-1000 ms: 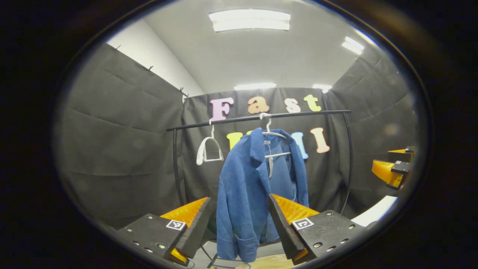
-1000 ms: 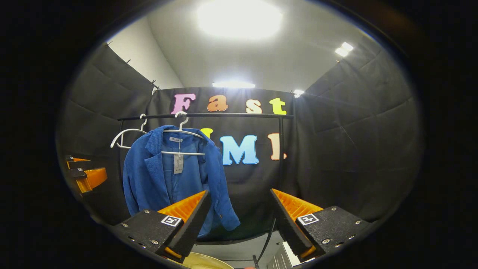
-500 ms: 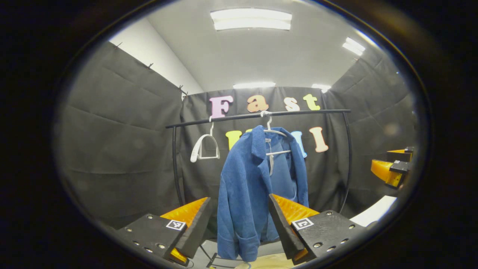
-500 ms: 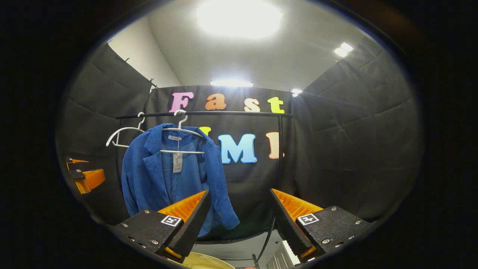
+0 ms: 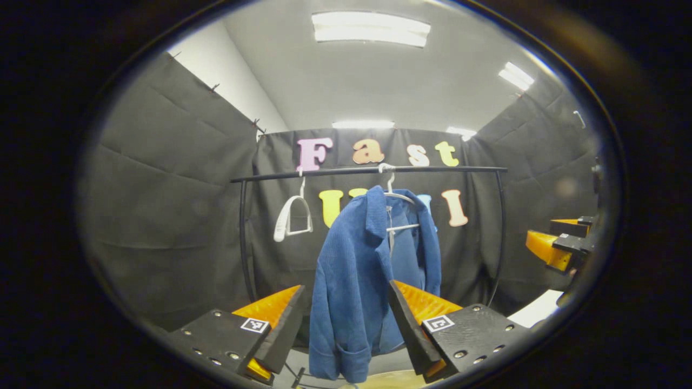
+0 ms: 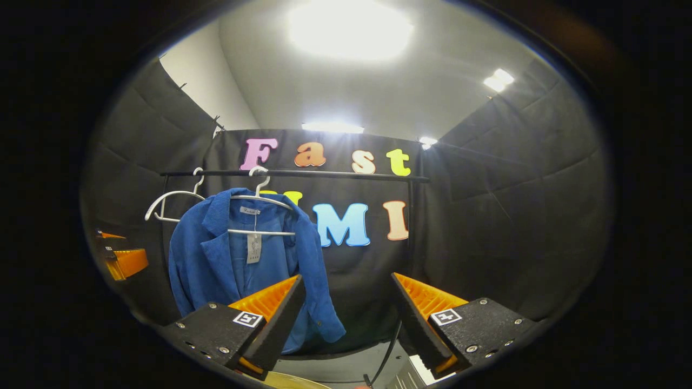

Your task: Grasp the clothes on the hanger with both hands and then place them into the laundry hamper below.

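Note:
A blue corduroy jacket (image 5: 365, 270) hangs on a white hanger (image 5: 399, 195) from the black rail (image 5: 367, 171). My left gripper (image 5: 346, 324) is open, and the jacket's lower part shows in the gap between its fingers, farther off and untouched. In the right gripper view the jacket (image 6: 238, 265) hangs left of centre with a tag at its collar. My right gripper (image 6: 346, 319) is open with nothing between its fingers, and its left finger overlaps the jacket's hem in the image. A pale hamper rim (image 5: 386, 381) peeks in below the jacket.
An empty white hanger (image 5: 292, 216) hangs on the rail to the left of the jacket. The right gripper (image 5: 540, 232) shows at the right edge of the left gripper view, the left gripper (image 6: 135, 246) at the left edge of the right one. The rack's posts (image 5: 243, 243) flank the jacket.
Both views have shifted a little. The jacket sits slightly lower and more to the left in the right gripper view. The empty hanger has swung a bit. Both grippers stay open.

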A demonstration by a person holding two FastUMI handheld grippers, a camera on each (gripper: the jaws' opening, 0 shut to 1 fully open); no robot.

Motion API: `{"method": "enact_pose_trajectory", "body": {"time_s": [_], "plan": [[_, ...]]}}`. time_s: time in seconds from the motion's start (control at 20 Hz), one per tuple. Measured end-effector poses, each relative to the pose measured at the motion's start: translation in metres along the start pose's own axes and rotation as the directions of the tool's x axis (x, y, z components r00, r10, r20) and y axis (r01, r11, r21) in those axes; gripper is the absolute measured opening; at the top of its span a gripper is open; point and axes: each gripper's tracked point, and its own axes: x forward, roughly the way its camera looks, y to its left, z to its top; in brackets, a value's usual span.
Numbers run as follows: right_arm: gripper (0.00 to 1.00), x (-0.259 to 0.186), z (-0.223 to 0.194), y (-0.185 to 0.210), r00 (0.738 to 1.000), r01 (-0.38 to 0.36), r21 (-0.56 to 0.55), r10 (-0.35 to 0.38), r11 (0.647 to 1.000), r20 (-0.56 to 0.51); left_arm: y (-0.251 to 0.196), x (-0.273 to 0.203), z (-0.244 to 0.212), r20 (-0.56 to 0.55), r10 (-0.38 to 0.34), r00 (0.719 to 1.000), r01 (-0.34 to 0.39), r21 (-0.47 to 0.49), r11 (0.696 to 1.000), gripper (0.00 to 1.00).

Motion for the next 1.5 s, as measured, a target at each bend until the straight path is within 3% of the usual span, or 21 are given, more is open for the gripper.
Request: {"method": "enact_pose_trajectory", "body": {"time_s": [0.3, 0.7, 1.15, 1.5], "plan": [[0.96, 0.036, 0.018, 0.001, 0.999, -0.030, 0.002, 0.030, 1.000, 0.029, -0.014, 0.028, 0.010, 0.001, -0.002, 1.000, 0.002, 0.004, 1.000, 0.87], [0.96, 0.105, 0.011, 0.016, 0.986, -0.165, 0.042, 0.165, 0.985, 0.005, -0.055, 0.079, 0.019, 0.010, 0.034, 0.999, -0.034, 0.005, 0.999, 0.87], [0.96, 0.171, 0.004, 0.040, 0.949, -0.313, 0.125, 0.315, 0.942, 0.003, -0.073, 0.133, -0.006, -0.056, 0.132, 0.990, -0.134, -0.028, 0.991, 0.87], [0.96, 0.222, -0.002, 0.057, 0.918, -0.394, 0.129, 0.396, 0.910, 0.011, -0.079, 0.174, -0.023, -0.096, 0.193, 0.977, -0.198, -0.050, 0.979, 0.87]]}}
